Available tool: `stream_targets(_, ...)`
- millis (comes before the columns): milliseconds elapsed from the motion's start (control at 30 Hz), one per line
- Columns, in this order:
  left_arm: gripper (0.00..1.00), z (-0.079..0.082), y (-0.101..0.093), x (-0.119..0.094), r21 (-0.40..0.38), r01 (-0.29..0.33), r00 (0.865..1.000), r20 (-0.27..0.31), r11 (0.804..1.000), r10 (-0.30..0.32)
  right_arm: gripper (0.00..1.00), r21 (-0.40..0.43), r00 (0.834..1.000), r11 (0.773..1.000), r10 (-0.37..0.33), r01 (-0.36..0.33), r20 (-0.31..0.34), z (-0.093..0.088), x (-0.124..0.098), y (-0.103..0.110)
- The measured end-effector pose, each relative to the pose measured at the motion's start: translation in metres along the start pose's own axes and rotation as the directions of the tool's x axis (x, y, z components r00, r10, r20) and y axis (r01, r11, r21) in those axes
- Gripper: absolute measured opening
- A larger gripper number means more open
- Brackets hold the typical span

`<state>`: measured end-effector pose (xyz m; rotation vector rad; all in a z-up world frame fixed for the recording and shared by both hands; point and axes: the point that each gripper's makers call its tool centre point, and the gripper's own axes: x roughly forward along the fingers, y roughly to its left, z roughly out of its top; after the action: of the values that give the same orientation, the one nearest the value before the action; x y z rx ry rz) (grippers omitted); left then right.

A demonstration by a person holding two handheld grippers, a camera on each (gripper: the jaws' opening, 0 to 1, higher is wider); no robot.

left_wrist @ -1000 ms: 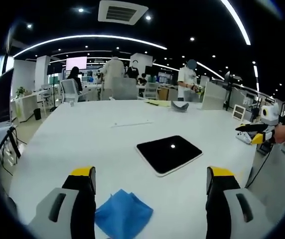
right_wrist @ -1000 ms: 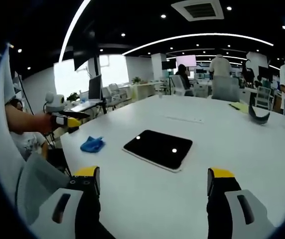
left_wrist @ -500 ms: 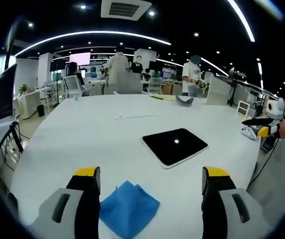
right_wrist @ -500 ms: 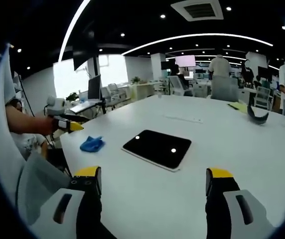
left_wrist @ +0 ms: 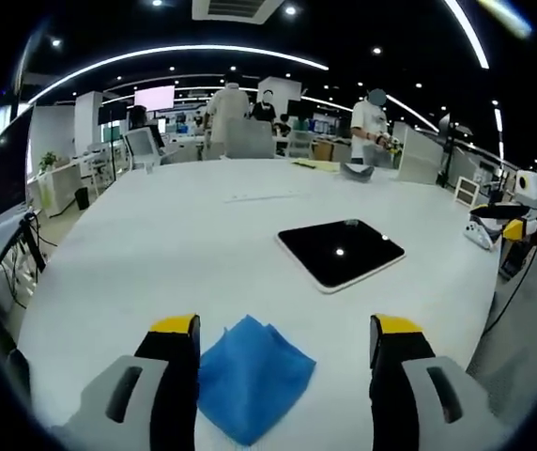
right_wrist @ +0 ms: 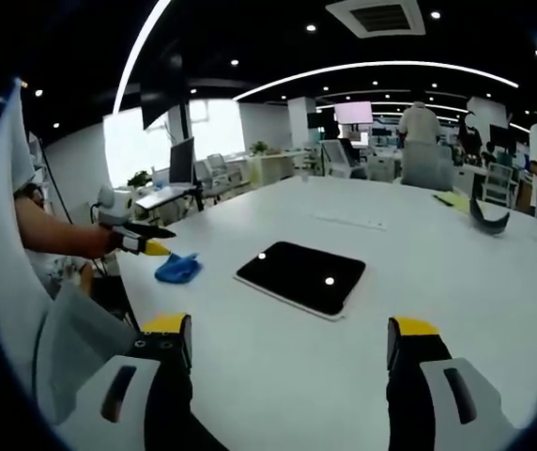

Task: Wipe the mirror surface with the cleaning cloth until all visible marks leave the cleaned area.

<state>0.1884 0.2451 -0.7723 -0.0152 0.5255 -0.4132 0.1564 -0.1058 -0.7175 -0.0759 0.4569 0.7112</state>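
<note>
- Closer now than a second ago, the left tongs (left_wrist: 283, 331) have come down toward the blue cloth (left_wrist: 252, 374), which lies crumpled on the white table (left_wrist: 156, 244) between their two yellow-tipped jaws; the jaws stand wide apart and grip nothing
- Seen from the right gripper view, those left tongs (right_wrist: 146, 242) sit at the table's left edge with their tips just beside the cloth (right_wrist: 177, 268); whether they touch it cannot be told
- Beyond the cloth, ahead and to the right of the left tongs, the mirror (left_wrist: 341, 253) lies flat, dark, with a pale rim and a bright ceiling light reflected in it
- Right tongs (right_wrist: 287, 331) hover with jaws spread and empty, the mirror (right_wrist: 301, 277) straight ahead of them, well apart
- Right tongs (left_wrist: 508, 218) also show at the far right of the left gripper view, off the table's edge
- Further off on the table lie a thin pale strip (left_wrist: 261, 196) and a dark curved object (right_wrist: 487, 217); people (left_wrist: 229, 113) stand among desks beyond
</note>
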Motion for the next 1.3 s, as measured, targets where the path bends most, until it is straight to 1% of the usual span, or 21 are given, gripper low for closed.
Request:
stream_targets(100,0.71,-0.006,0.002,0.003,0.006,-0.004,1.0,-0.014,1.0,0.004,0.85,0.001,1.0,1.0,-0.001,0.001,-0.004,-0.002,-0.001,0.0)
stream_targets(200,0.66,-0.011,0.004,0.005,0.022,-0.008,0.999,-0.034,1.0,0.009,0.84,0.003,1.0,1.0,-0.003,0.003,-0.004,-0.002,-0.002,0.001)
stream_targets(267,0.62,-0.012,0.006,0.005,0.026,-0.012,0.999,-0.034,1.0,0.013,0.84,0.003,1.0,1.0,-0.004,0.004,-0.007,-0.004,-0.003,0.001)
stream_targets(433,0.57,-0.017,0.011,0.006,0.013,-0.025,0.999,-0.037,1.0,0.026,0.83,0.006,1.0,1.0,-0.011,0.011,-0.019,-0.007,-0.004,0.0)
stream_targets(533,0.56,-0.024,0.012,0.007,0.009,-0.025,0.998,-0.056,1.0,0.026,0.82,0.015,1.0,1.0,-0.012,0.013,-0.015,-0.008,-0.005,0.001)
stream_targets(700,0.52,-0.031,0.018,0.008,0.005,-0.038,0.997,-0.067,0.999,0.038,0.81,0.017,1.0,1.0,-0.016,0.016,-0.023,-0.011,-0.007,0.001)
stream_targets(800,0.51,-0.037,0.024,0.009,0.006,-0.062,0.995,-0.077,0.998,0.062,0.75,0.012,0.999,1.0,-0.012,0.012,-0.032,-0.015,-0.009,0.003)
stream_targets(867,0.48,-0.038,0.026,0.009,0.004,-0.07,0.995,-0.077,0.998,0.07,0.74,0.013,0.999,1.0,-0.008,0.008,-0.033,-0.016,-0.01,0.005)
stream_targets(1000,0.44,-0.043,0.027,0.011,0.016,-0.067,0.994,-0.089,0.998,0.068,0.74,0.015,0.999,1.0,-0.013,0.013,-0.038,-0.018,-0.011,0.004)
stream_targets(1067,0.42,-0.048,0.026,0.012,0.03,-0.065,0.992,-0.104,0.997,0.067,0.74,0.017,0.999,1.0,-0.014,0.015,-0.037,-0.018,-0.012,0.004)
stream_targets(1200,0.41,-0.053,0.026,0.014,0.026,-0.064,0.991,-0.114,0.998,0.067,0.74,0.019,0.999,1.0,-0.017,0.017,-0.039,-0.018,-0.013,0.005)
stream_targets(1267,0.41,-0.059,0.028,0.014,0.005,-0.077,0.988,-0.137,0.997,0.077,0.74,0.021,0.999,1.0,-0.018,0.019,-0.041,-0.019,-0.014,0.005)
stream_targets(1300,0.41,-0.06,0.031,0.015,-0.008,-0.084,0.987,-0.135,0.996,0.083,0.74,0.021,0.999,1.0,-0.019,0.02,-0.042,-0.019,-0.014,0.003)
